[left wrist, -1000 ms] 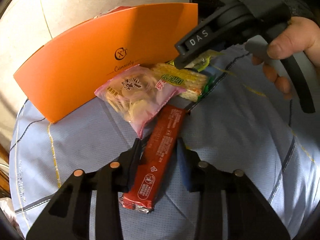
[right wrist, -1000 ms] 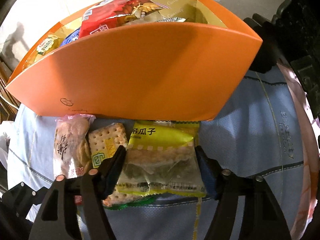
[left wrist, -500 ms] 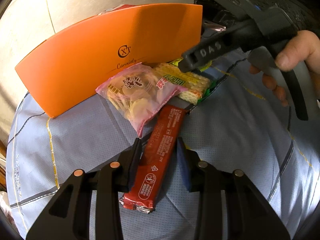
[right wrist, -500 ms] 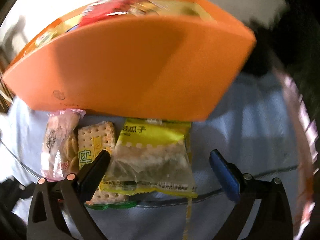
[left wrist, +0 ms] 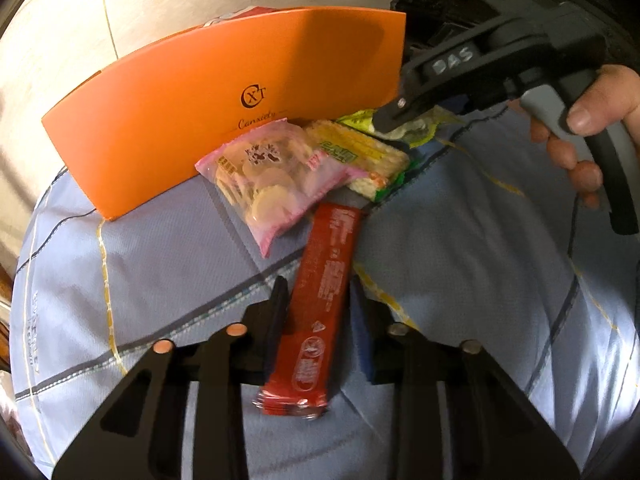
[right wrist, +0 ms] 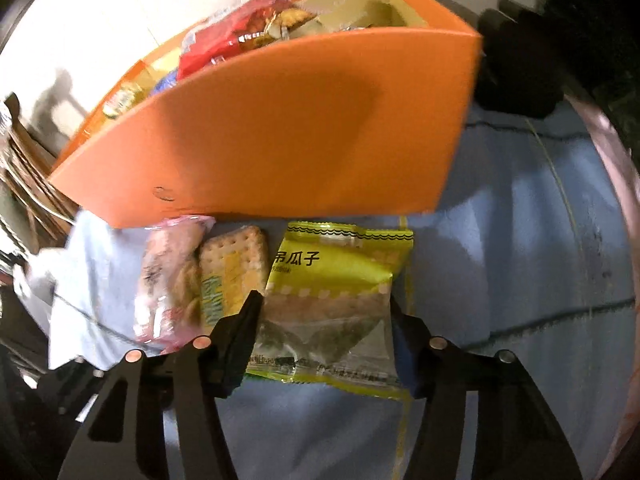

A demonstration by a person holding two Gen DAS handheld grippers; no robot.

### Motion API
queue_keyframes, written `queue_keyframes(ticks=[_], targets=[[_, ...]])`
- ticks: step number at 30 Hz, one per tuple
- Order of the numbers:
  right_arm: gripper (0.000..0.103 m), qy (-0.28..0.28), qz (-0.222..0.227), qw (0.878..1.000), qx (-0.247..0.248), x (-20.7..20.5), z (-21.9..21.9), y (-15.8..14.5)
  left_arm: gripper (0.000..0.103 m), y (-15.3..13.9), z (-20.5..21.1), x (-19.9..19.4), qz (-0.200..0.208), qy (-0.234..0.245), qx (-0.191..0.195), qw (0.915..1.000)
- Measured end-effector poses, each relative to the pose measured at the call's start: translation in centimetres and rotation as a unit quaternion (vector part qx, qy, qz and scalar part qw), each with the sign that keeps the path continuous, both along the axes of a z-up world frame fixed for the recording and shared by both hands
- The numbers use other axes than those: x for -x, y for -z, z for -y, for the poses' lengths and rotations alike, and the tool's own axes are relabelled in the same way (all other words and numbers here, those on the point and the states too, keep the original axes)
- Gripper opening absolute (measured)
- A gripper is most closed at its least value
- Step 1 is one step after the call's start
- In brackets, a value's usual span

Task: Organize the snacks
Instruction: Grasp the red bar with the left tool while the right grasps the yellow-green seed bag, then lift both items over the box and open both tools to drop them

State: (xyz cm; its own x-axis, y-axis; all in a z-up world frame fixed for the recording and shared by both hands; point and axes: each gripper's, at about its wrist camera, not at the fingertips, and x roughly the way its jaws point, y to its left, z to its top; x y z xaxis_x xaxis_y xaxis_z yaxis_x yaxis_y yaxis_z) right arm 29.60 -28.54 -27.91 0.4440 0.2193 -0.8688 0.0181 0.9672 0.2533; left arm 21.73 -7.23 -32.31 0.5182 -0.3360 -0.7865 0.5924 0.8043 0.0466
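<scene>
Since a moment ago my right tool (right wrist: 324, 328) is closing around the light, crinkly yellow-green packet (right wrist: 332, 304) before the orange box (right wrist: 280, 136), while my left tool (left wrist: 318, 320) clamps the stiff red bar (left wrist: 320, 300) mid-length.

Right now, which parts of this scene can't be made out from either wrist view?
- Orange box contents: left wrist view, front wall hides them.
- Yellow-green packet: left wrist view, right gripper covers it.
- Box's lower layers: right wrist view, red bag on top.
- Pink packet print: right wrist view, blurred.

Orange box (left wrist: 224, 92), red bar (left wrist: 320, 280), pink packet (left wrist: 276, 172), blue checked cloth (left wrist: 460, 280)
</scene>
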Motion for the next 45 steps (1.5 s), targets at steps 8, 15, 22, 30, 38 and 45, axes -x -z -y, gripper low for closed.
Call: queue_keyframes(ticks=[8,15,22,30,38,45], targets=[[0.059,0.024,0.041,0.998,-0.052,6.4,2.1,-3.0,0.023,-1.6,-2.0,2.3,-0.008,-0.030,0.044,0.9986],[0.059,0.033,0.053,0.995,-0.083,8.8,3.9,-4.8,0.023,-4.4,-3.8,4.0,0.005,-0.040,0.076,0.9963],[0.059,0.032,0.075,0.992,-0.100,11.0,3.7,-7.4,0.023,-8.1,-4.3,5.3,0.028,-0.045,0.104,0.9931],[0.059,0.015,0.156,0.982,-0.101,10.6,3.3,-15.6,0.023,-14.1,-4.8,4.7,0.068,-0.053,0.134,0.9872],[0.059,-0.006,0.221,0.972,-0.080,7.0,2.4,-24.2,0.023,-21.3,-4.8,-0.4,0.111,-0.064,0.139,0.9820],[0.059,-0.015,0.259,0.965,-0.047,1.7,2.3,-30.1,0.023,-27.0,-4.0,-6.6,0.160,-0.066,0.120,0.9776]])
